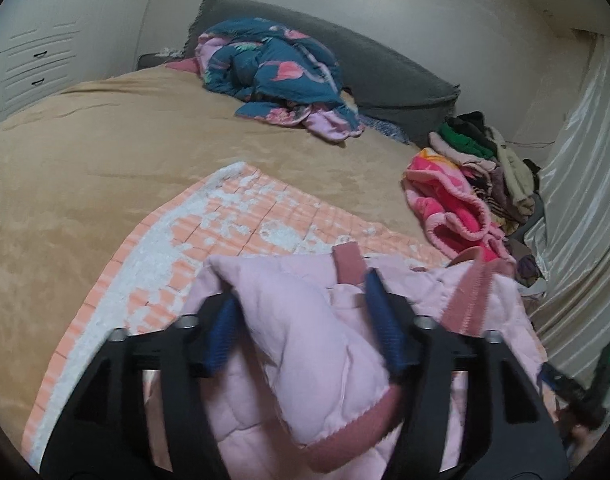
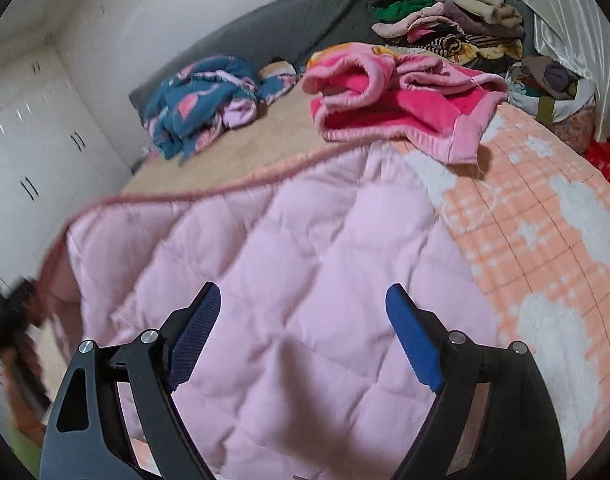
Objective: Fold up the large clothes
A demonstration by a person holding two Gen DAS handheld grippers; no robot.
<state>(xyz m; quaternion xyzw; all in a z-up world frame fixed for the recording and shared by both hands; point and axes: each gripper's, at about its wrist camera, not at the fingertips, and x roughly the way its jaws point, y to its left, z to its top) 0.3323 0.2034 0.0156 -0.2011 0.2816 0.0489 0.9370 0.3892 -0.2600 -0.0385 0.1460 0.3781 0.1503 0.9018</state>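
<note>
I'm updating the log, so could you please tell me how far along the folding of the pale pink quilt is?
Early stage. Done: nothing looks neatly folded yet; the pink quilt lies partly spread over the orange checked blanket. In hand: the left hand-held gripper has bunched quilt fabric between its fingers, lifting one end; the right hand-held gripper is open above the quilt. Left: completing the fold, plus the bright pink blanket and blue patterned bedding.

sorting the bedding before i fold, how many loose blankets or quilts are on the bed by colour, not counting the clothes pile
light pink quilt: 1
orange and white checked blanket: 1
hot pink fleece blanket: 1
teal patterned quilt: 1
total: 4
</note>
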